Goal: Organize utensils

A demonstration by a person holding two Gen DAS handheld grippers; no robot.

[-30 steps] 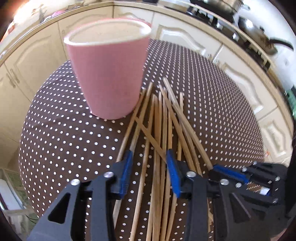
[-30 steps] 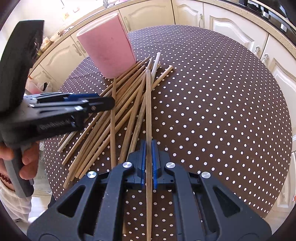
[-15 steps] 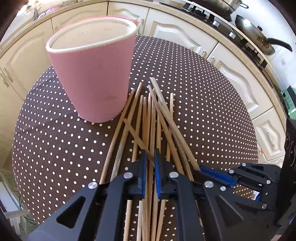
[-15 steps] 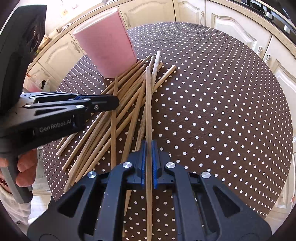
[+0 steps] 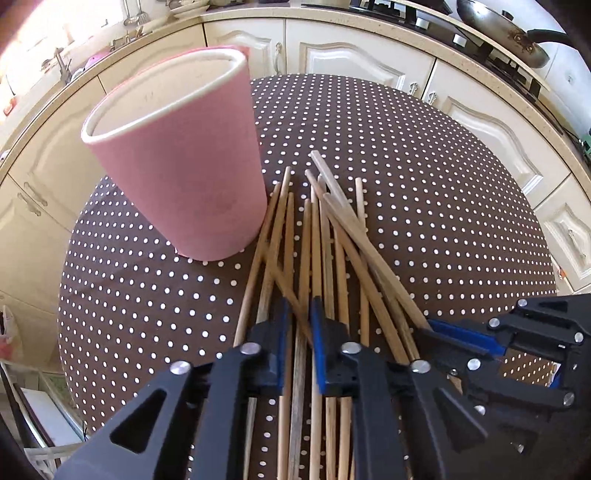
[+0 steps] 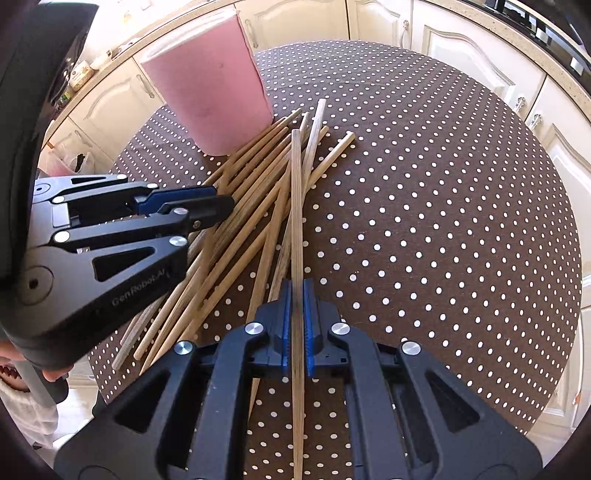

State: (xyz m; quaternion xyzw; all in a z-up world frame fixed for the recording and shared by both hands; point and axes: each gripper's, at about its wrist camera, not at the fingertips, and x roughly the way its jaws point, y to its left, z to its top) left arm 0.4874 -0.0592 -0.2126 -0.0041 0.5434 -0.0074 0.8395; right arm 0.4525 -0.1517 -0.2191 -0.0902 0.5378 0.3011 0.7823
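A pile of several wooden chopsticks point(image 5: 325, 236) lies on the brown dotted round table point(image 5: 424, 192), fanned out beside an upright, empty pink cup point(image 5: 184, 162). My left gripper point(image 5: 298, 314) is nearly shut around chopsticks in the pile, low on the table. My right gripper point(image 6: 297, 295) is shut on one chopstick point(image 6: 295, 192), held slightly above the pile and pointing toward the cup point(image 6: 210, 88). The left gripper also shows in the right wrist view point(image 6: 218, 203), and the right gripper in the left wrist view point(image 5: 439, 328), at the pile's right side.
Cream kitchen cabinets point(image 5: 351, 48) curve around behind the table. A stove with a pan point(image 5: 502, 33) stands at the back right. The table's right half point(image 6: 443, 206) carries only the cloth.
My left gripper closed from wide open onto chopsticks in the pile and moved forward a little. My right gripper kept its chopstick and raised it slightly.
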